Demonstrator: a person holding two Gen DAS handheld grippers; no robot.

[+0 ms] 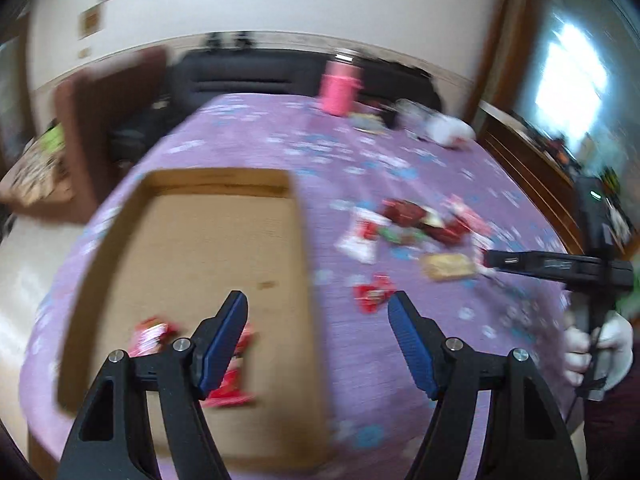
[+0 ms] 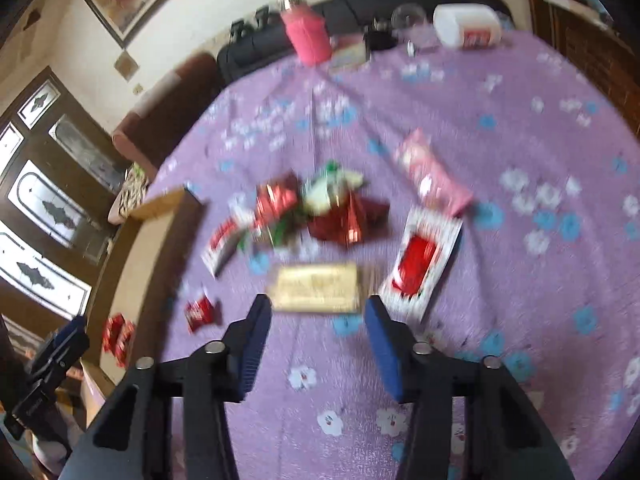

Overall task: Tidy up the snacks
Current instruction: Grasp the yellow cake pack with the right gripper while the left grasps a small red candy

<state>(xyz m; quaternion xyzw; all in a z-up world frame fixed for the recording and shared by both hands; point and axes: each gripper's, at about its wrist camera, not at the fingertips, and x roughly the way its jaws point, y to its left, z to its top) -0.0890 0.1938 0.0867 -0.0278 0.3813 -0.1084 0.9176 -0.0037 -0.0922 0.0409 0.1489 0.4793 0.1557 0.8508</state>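
Observation:
A shallow cardboard box (image 1: 192, 248) lies on the purple flowered tablecloth, with red snack packets (image 1: 230, 384) at its near end. My left gripper (image 1: 318, 314) hangs open over the box's right edge, nothing between its blue pads. A small red packet (image 1: 372, 296) lies on the cloth just beyond it. A heap of red, green and white snack wrappers (image 2: 316, 208) sits mid-table. In front of my open right gripper (image 2: 318, 316) lies a tan wafer pack (image 2: 316, 286), with a red-and-white packet (image 2: 420, 264) and a pink packet (image 2: 432, 176) to its right. Both views are blurred.
A pink bottle (image 2: 306, 32), a small box, a glass and a white tub (image 2: 466, 26) stand along the table's far edge. Dark chairs and a sofa line the far side. A white-gloved hand (image 1: 596, 348) holds the right gripper's handle. The box corner (image 2: 168, 200) lies left of the heap.

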